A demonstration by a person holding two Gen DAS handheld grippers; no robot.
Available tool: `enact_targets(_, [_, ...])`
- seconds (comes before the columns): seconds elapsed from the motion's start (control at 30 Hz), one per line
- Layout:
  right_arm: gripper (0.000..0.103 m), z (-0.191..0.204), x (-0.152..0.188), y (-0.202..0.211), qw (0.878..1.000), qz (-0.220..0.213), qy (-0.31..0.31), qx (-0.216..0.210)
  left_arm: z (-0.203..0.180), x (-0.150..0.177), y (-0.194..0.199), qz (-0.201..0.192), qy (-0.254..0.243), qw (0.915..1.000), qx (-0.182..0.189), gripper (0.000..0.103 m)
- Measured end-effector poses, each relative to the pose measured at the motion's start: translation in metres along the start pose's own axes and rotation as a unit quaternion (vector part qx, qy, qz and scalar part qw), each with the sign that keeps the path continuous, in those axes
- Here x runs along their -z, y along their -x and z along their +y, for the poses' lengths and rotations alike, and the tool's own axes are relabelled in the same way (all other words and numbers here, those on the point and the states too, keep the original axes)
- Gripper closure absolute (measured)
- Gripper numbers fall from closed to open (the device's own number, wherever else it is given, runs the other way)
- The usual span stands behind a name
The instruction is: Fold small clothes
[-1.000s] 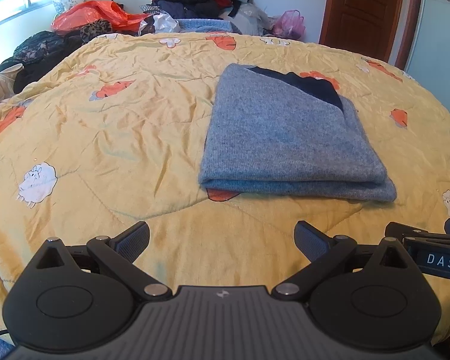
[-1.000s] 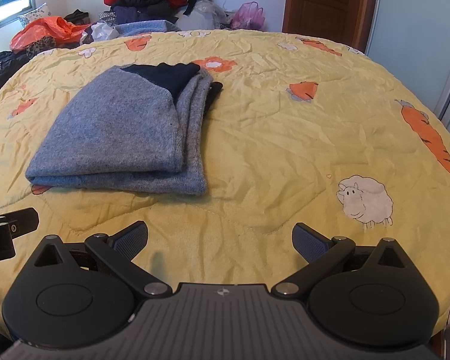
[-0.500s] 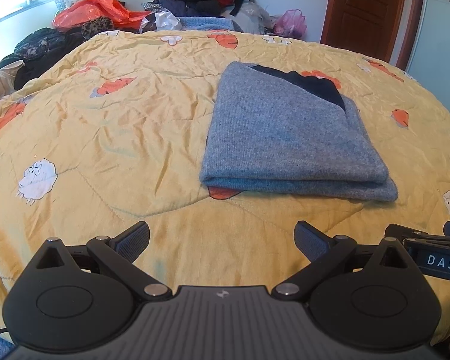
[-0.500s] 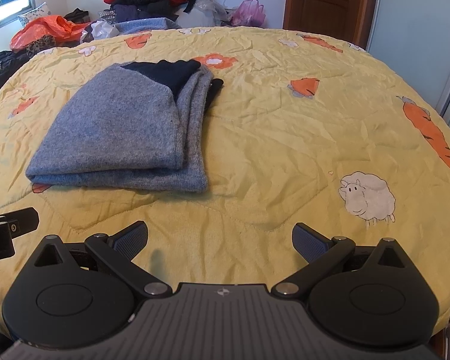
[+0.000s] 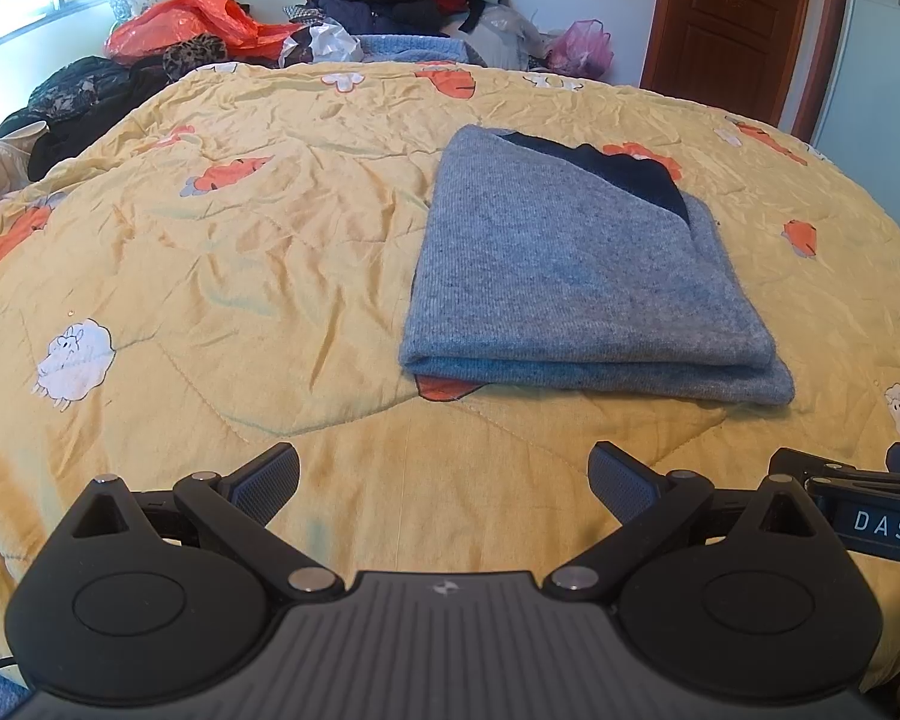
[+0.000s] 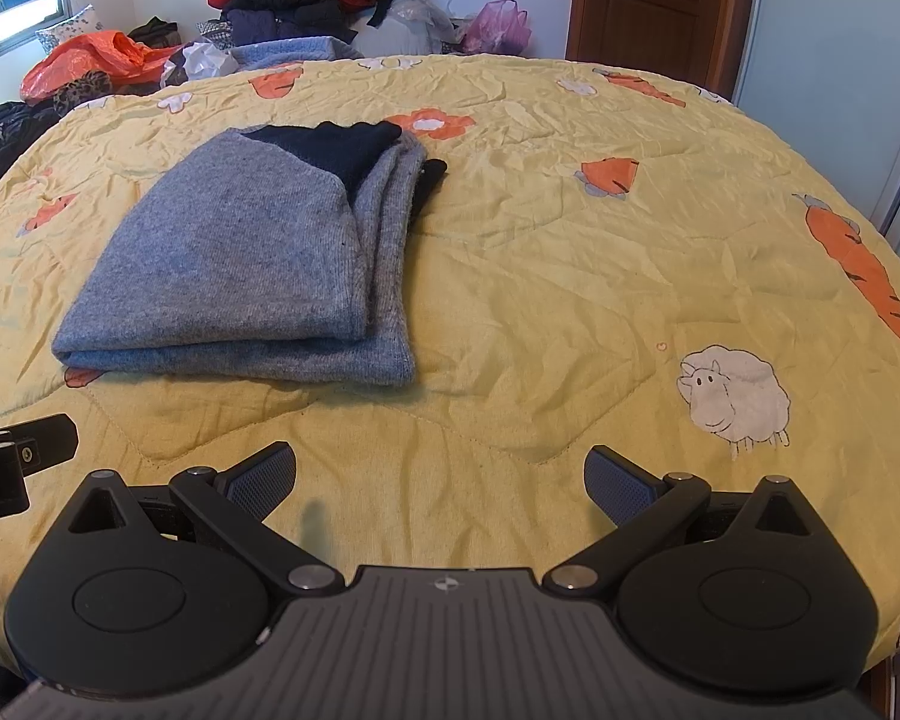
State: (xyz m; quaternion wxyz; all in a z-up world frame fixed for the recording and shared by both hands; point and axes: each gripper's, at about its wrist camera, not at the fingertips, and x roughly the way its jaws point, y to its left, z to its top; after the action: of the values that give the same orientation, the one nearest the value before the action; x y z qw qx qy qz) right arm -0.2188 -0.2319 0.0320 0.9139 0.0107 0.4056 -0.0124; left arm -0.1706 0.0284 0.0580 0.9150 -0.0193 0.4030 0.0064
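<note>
the grey sweater [image 5: 576,276] is lying folded on the yellow quilt [image 5: 222,276] of the bed, ahead of both claws and touching neither. from the left claw [image 5: 444,480] it is sitting ahead and to the right; from the right claw [image 6: 441,477] it is sitting ahead and to the left [image 6: 240,276], so it is lying between the two, about equally near. its folded edge is facing the claws. both claws are hanging apart, gripping nothing.

Both wrist views look forward, low over the bed [image 5: 210,252], sharing the folded sweater [image 6: 240,264].
</note>
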Motion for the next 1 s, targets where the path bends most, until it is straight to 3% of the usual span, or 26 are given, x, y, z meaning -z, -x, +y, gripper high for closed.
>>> enact_targets(0.7, [0.001,0.001,-0.001,0.0,1.0,0.001,-0.001,-0.001,0.001,-0.003,-0.002,0.008,0.008,0.9999,0.007,0.0])
enact_targets(1.0, [0.001,0.002,0.0,0.001,1.0,0.001,-0.003,-0.002,-0.001,-0.002,0.01,-0.033,0.0,0.9991,0.026,0.001])
